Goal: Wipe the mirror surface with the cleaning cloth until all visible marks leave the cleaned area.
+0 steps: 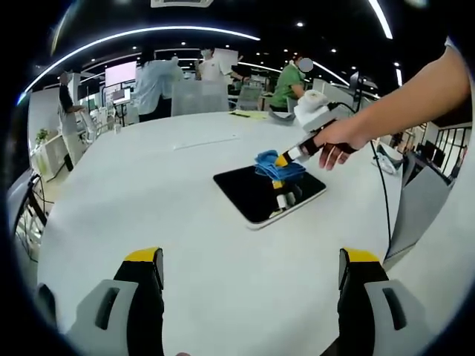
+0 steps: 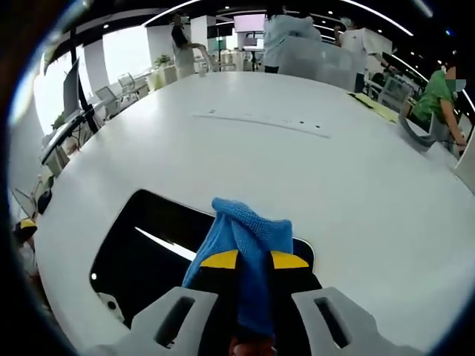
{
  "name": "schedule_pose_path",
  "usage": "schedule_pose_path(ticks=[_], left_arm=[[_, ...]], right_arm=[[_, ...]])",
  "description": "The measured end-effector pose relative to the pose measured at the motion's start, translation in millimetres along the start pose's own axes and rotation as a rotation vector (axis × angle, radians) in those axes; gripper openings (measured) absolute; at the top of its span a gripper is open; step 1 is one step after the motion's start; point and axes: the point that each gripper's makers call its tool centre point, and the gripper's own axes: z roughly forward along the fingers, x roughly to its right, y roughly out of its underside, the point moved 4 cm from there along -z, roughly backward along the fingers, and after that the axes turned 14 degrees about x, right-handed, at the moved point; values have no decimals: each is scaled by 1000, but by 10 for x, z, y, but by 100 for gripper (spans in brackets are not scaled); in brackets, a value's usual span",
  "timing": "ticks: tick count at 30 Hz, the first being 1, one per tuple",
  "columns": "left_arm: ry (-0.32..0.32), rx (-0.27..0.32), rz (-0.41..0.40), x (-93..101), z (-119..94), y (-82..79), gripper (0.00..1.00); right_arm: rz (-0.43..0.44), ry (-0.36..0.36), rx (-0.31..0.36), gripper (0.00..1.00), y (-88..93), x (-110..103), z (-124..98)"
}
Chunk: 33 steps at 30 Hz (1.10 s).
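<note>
right gripper [image 2: 254,261] clamping cloth [image 2: 249,233], on mirror [image 2: 141,245]

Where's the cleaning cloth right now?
The blue cloth is clamped in the right gripper and sits on the far end of the dark mirror. The left gripper view shows it there too, mid-table.

no readable text, labels, brands or numbers on anything in view

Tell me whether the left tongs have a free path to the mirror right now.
Probably yes: the left tongs hang open over bare table, nothing between them and the mirror; the right tongs with the cloth occupy its far end.
</note>
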Motion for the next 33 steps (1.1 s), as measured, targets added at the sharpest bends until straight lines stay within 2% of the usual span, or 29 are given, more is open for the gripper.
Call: schedule_pose_path(ticks=[17, 19, 22, 33], left_arm=[[-3, 0, 1, -34, -54, 8, 99], [-3, -1, 0, -35, -58, 6, 99], [-5, -4, 2, -39, -66, 7, 99], [-2, -7, 7, -33, -80, 1, 99]], right_arm=[[11, -11, 1, 11, -27, -109, 46], [-29, -25, 1, 11, -37, -137, 58], [-2, -15, 0, 11, -40, -152, 63], [-13, -12, 2, 11, -52, -190, 77]])
